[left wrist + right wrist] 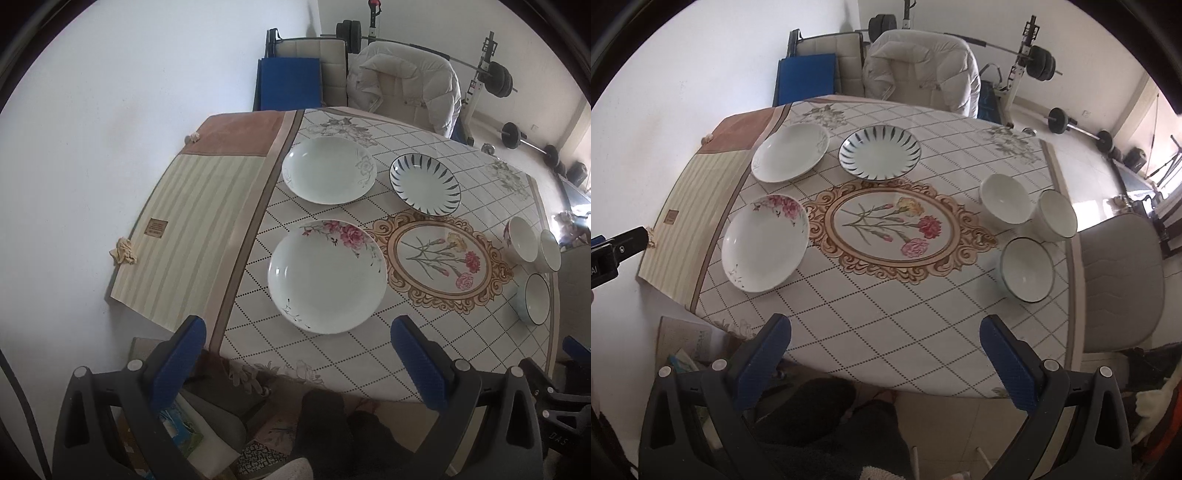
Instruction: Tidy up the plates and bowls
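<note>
Nearby, jacket-draped chair (923,70) behind table (886,325)

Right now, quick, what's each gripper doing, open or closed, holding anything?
Left gripper: open, holding nothing, above the near table edge.
Right gripper: open, holding nothing, also short of the dishes.

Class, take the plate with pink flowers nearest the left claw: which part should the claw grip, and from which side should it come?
Grip the near rim of the pink-flower plate, coming in from the table's front edge. It lies flat and shallow, so only its raised rim gives the open left claw something to pinch, and that edge faces the claw with nothing between.
</note>
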`<action>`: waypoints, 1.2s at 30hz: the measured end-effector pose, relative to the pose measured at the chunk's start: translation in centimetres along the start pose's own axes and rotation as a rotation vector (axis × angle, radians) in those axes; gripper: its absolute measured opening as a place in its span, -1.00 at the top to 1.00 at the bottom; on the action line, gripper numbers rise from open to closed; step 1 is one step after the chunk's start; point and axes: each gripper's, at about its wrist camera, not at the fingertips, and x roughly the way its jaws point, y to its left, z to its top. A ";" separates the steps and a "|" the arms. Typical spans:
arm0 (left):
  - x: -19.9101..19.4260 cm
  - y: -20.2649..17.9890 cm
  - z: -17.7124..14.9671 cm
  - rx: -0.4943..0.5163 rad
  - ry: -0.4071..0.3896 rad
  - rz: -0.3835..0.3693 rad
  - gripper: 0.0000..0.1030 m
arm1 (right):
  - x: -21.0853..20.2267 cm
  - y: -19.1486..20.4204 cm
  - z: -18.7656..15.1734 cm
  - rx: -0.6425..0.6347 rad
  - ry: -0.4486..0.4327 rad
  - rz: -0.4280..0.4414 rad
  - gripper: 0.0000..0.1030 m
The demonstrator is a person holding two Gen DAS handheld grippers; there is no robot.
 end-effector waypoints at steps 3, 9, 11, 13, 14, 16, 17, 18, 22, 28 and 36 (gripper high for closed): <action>3.9 1.5 1.8 0.006 0.041 -0.011 -0.96 | 5.3 1.8 2.7 0.012 0.069 0.061 -0.99; 14.0 3.8 6.0 0.053 0.171 -0.119 -0.74 | 15.5 4.1 7.4 0.102 0.203 0.175 -0.96; 17.4 4.4 7.0 0.073 0.212 -0.148 -0.62 | 18.3 4.7 8.6 0.143 0.242 0.211 -0.87; 20.6 4.9 7.7 0.090 0.266 -0.190 -0.41 | 21.0 5.3 9.6 0.162 0.280 0.231 -0.82; 22.0 5.1 7.9 0.101 0.293 -0.213 -0.34 | 22.1 5.7 10.0 0.166 0.296 0.237 -0.75; 24.6 5.1 8.2 0.134 0.338 -0.241 -0.14 | 24.3 6.2 10.5 0.173 0.335 0.245 -0.60; 25.6 5.0 8.2 0.154 0.358 -0.247 -0.12 | 25.2 6.3 10.5 0.177 0.354 0.251 -0.55; 26.5 4.9 8.1 0.173 0.378 -0.253 -0.08 | 26.2 6.4 10.5 0.184 0.372 0.254 -0.52; 28.9 4.8 7.4 0.214 0.448 -0.288 0.06 | 29.0 7.1 10.0 0.198 0.440 0.271 -0.27; 29.9 5.1 6.8 0.184 0.492 -0.344 0.39 | 31.1 8.9 10.1 0.186 0.467 0.319 0.08; 29.6 6.1 6.6 0.119 0.480 -0.358 0.53 | 33.1 10.1 9.7 0.167 0.497 0.334 0.61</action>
